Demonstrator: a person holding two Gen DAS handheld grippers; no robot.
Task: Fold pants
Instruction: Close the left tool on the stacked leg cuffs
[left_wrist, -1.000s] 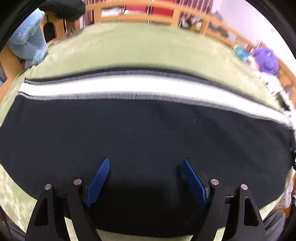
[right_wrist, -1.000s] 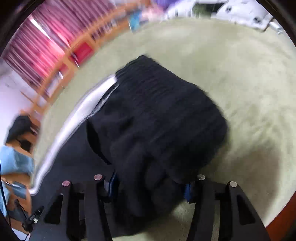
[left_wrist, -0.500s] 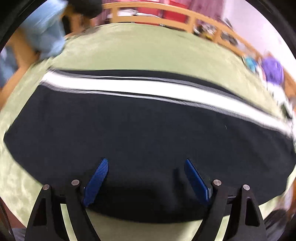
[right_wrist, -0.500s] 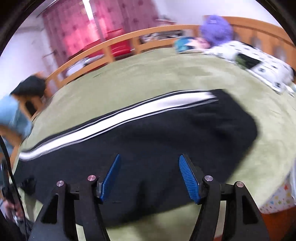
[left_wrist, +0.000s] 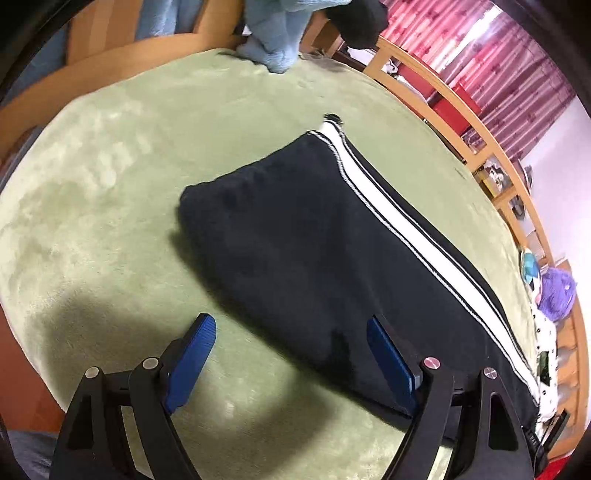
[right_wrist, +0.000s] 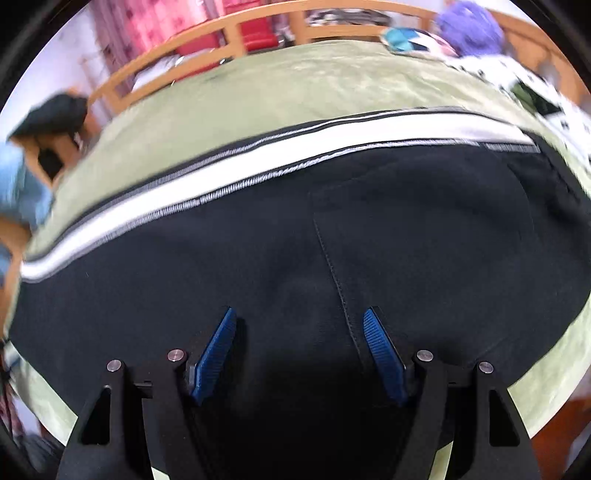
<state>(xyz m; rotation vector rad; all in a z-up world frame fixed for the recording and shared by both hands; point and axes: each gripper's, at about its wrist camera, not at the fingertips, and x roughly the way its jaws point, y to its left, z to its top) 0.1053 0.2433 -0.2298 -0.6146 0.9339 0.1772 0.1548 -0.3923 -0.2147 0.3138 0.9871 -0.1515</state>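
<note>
Black pants (left_wrist: 314, 251) (white-striped) lie flat; left tool (left_wrist: 291, 350) spread empty, right tool (right_wrist: 299, 343) just widened, empty.

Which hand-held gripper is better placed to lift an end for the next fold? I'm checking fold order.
Left hand-held gripper: open astride the black white-striped pants near their end.

Left hand-held gripper (left_wrist: 286, 345) angled down over green blanket (left_wrist: 110, 166), blue pads (left_wrist: 192, 356) spread apart, nothing gripped; left pad above bare blanket, right pad over near edge of black pants (left_wrist: 295, 243). Pants laid flat, folded end at left, white side stripe (left_wrist: 417, 236) along far edge. Light blue cloth (left_wrist: 275, 40) and wooden rail (left_wrist: 480, 136) beyond blanket.
</note>
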